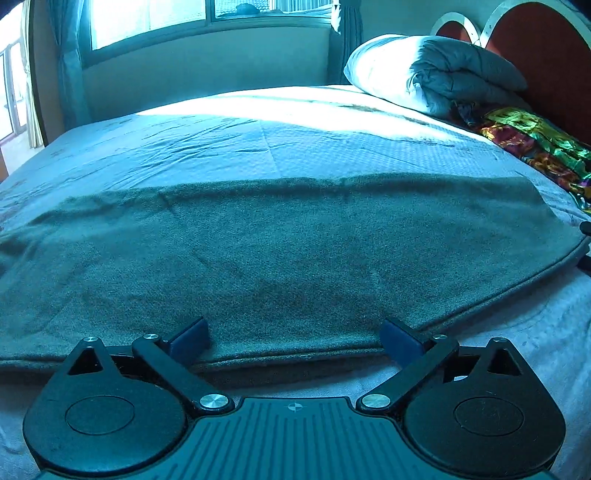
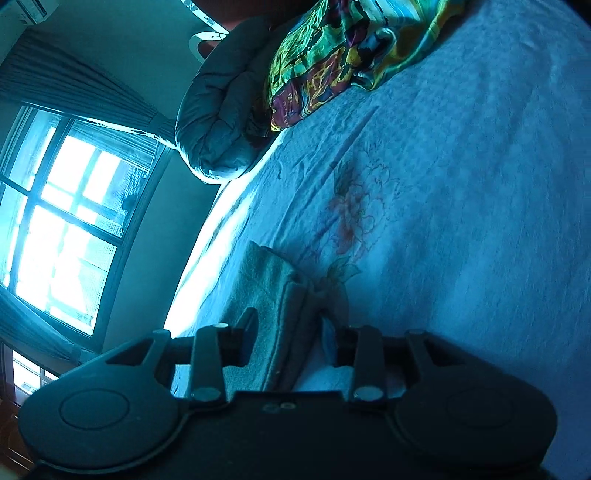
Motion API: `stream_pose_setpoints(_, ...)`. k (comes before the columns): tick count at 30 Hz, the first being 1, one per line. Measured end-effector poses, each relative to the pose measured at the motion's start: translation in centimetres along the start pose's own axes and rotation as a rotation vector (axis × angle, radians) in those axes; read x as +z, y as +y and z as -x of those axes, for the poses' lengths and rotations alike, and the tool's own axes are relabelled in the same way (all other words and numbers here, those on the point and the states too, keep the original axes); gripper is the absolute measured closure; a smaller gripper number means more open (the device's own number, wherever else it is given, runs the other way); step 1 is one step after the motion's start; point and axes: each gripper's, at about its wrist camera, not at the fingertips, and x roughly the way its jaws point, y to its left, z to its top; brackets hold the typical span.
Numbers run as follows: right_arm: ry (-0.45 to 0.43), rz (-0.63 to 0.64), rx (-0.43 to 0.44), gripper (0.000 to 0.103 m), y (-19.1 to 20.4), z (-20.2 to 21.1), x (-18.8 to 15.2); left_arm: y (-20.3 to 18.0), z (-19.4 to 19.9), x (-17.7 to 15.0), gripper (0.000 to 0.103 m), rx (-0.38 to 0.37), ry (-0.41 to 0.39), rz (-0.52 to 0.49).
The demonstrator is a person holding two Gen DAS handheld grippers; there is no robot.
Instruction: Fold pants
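Observation:
The grey-green pants [image 1: 280, 254] lie flat across the bed, folded lengthwise, their near edge at my left gripper [image 1: 295, 338]. The left gripper is open, its blue-padded fingers spread wide just over that near edge, holding nothing. In the right wrist view the camera is rolled sideways. The right gripper [image 2: 291, 332] straddles the layered end of the pants [image 2: 284, 306], fingers partly apart on either side of the cloth edge. I cannot tell whether they press on the cloth.
The bed sheet [image 1: 258, 133] is pale with a flower print [image 2: 351, 218]. A folded grey duvet [image 1: 443, 74] and a bright patterned cloth [image 1: 532, 144] lie by the red headboard [image 1: 546, 48]. A window [image 1: 147, 18] is beyond the far bed edge.

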Motion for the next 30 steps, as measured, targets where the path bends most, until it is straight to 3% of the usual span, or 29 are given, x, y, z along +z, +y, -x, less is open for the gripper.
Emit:
stream_pose_setpoints(6,0.004,-0.065,-0.020,0.075,-0.1,0.5,0.1,0.1,0.0,0.0,0.002,0.002,-0.003,0.000)
stream_pose_setpoints(12,0.091,0.066,-0.139,0.070,2.3,-1.9,-0.2,-0.1,-0.1,-0.1,0.002,0.014,-0.011,0.005)
stream_pose_setpoints(13,0.105,0.104,-0.146,0.073,2.7,-2.3,-0.4,-0.1,-0.1,-0.1,0.002,0.017,-0.012,0.006)
stream_pose_setpoints(14,0.128,0.160,-0.160,0.099,3.2,-2.8,-0.7,-0.3,-0.2,-0.2,0.001,0.023,-0.014,0.002)
stream_pose_setpoints(20,0.066,0.250,-0.130,0.100,5.3,-2.0,-1.8,-0.2,-0.2,-0.4,0.000,0.026,-0.026,-0.006)
stream_pose_setpoints(22,0.057,0.301,-0.096,0.100,7.5,-1.7,-2.3,1.5,0.7,0.1,0.000,-0.017,-0.030,0.044)
stream_pose_setpoints(23,0.057,0.329,-0.069,0.100,8.8,-1.5,-2.7,2.8,1.3,0.1,0.000,-0.003,-0.046,0.057)
stream_pose_setpoints(27,0.084,0.467,0.038,0.100,15.5,-1.6,-5.9,11.0,4.0,-0.9,0.000,0.084,-0.101,0.084)
stream_pose_setpoints(30,0.133,0.566,0.110,0.100,20.3,-2.3,-10.3,18.9,5.6,-2.4,0.000,0.202,-0.103,0.139)
